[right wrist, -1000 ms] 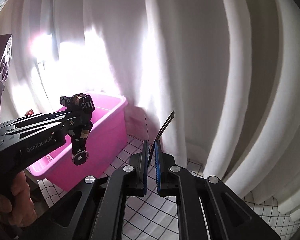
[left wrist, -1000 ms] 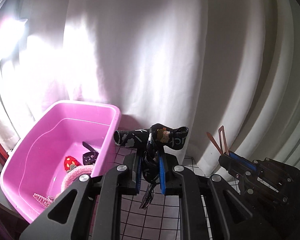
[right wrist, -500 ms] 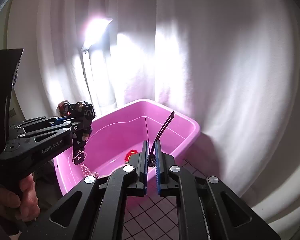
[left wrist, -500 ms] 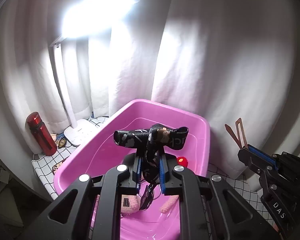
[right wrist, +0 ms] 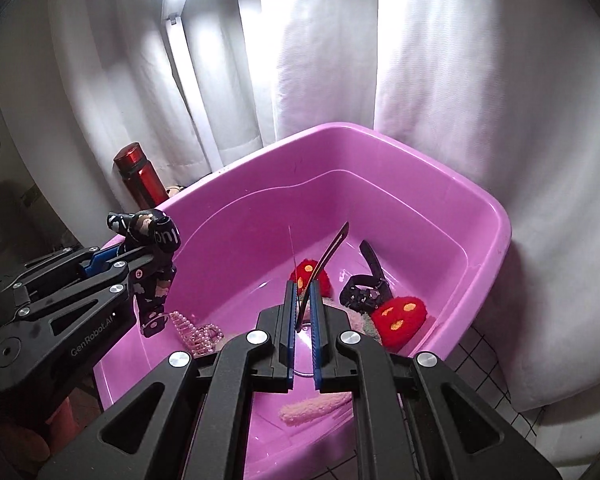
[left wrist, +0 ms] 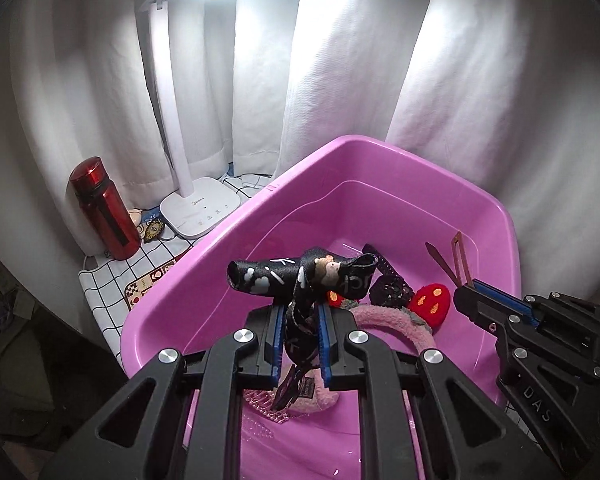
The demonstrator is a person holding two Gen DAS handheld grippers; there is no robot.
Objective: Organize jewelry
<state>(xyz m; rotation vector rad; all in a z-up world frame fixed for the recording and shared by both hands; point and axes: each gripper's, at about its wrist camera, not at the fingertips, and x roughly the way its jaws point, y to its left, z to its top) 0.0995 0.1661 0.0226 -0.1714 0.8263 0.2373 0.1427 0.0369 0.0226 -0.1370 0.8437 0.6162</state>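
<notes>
Left tool: we see the left tool (left wrist: 298, 334) clamped on a black printed fabric strap with white clouds and a small doll charm (left wrist: 300, 276), its blue pads pressed against the strap, held above the near-left part of the basin.
Right tool: the right tool (right wrist: 303, 312) pinches a thin brown metal hair clip (right wrist: 328, 256) that slants up from between its narrow jaws, over the basin's middle.
Basin: a pink rectangular plastic basin (right wrist: 496, 248) sits on a counter covered with white black-gridded cloth (left wrist: 112, 280), against white curtains (right wrist: 480, 80).
Inside the basin: we make out a pink fuzzy headband with red, yellow-dotted ears (right wrist: 400, 316), a black watch with a strap (right wrist: 364, 292) lying beside the ears, and a pale pink beaded coil bracelet (right wrist: 198, 332) near the left wall.
Beside the basin: a red metallic bottle (left wrist: 104, 208) stands near the base of a white desk lamp (left wrist: 200, 210), both well apart from the tools.
Hand: part of a person's hand (right wrist: 8, 444) shows beneath the left tool's handle.
</notes>
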